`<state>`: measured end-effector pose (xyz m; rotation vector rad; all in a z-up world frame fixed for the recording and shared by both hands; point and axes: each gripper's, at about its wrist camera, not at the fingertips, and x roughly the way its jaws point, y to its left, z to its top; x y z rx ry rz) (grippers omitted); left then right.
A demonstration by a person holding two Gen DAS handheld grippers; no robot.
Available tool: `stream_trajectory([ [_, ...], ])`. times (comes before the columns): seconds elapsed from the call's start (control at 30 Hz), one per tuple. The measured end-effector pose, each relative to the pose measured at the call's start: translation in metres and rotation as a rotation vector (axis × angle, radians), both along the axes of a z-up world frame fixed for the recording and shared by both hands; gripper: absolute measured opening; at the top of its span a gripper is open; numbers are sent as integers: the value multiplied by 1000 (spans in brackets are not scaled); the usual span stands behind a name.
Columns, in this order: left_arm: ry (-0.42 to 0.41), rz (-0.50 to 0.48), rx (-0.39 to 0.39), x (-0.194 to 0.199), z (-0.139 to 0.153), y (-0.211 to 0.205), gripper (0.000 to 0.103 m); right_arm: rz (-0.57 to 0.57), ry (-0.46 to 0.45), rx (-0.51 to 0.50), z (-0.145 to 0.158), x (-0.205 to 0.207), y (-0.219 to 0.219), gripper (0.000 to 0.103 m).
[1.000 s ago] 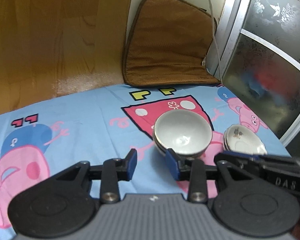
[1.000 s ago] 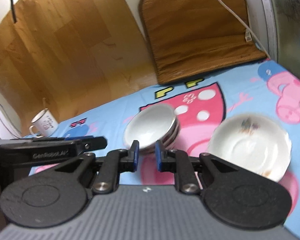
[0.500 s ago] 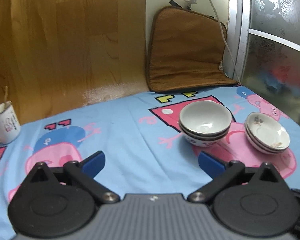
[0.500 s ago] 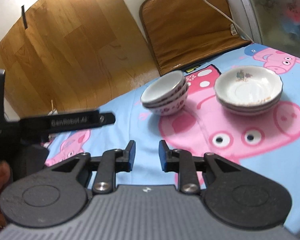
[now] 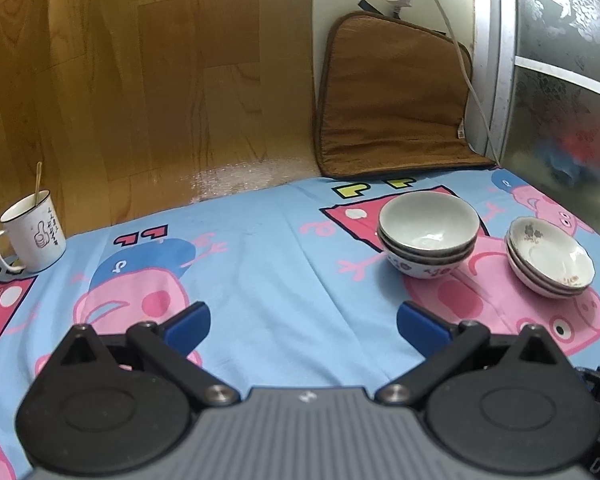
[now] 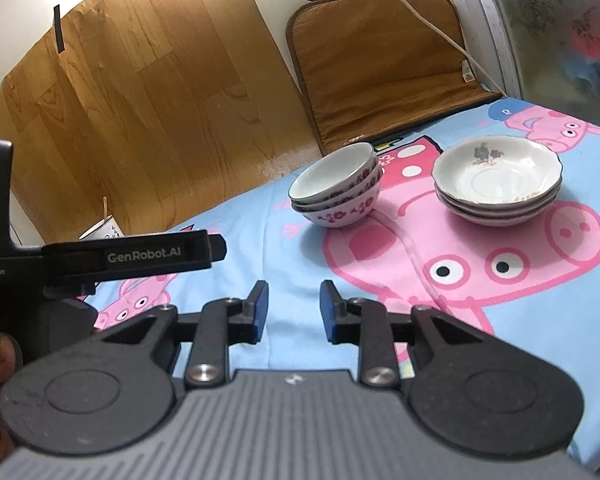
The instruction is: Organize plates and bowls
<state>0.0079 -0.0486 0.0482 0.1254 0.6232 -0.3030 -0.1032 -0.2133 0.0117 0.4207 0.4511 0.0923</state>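
The stacked bowls (image 6: pixel 337 196) are white with purple flowers outside. The plates (image 6: pixel 498 182) are white with a flower print. The tablecloth (image 5: pixel 260 240) is light blue with pink cartoon pigs.

Surface is covered by a blue cartoon-pig cloth (image 5: pixel 260 248). Three stacked bowls (image 5: pixel 428 236) are seen at far right; a stack of plates (image 5: pixel 550 256) is set just right of them, apart. A mug (image 5: pixel 34 232) is placed far left.

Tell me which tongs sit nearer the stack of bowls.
Left, though only slightly. The left tongs hang open, short of the stack of bowls, which lies ahead to their right. The right tongs are back too, bowls ahead.
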Motion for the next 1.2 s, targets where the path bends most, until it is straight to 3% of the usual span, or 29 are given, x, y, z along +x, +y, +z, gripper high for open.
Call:
stream_trajectory([
  [0.3, -33, 34, 30, -3, -2, 0, 103, -9, -12, 5, 0, -3, 0, 33],
  [0.83, -6, 16, 77, -7, -6, -6, 103, -24, -20, 15, -1, -6, -2, 34],
  [0.93, -19, 19, 109, -10, -7, -11, 103, -33, -26, 16, -1, -7, -4, 40],
  [1.2, -24, -2, 114, -16, -6, -14, 103, -45, -30, 26, -1, -8, -7, 40],
])
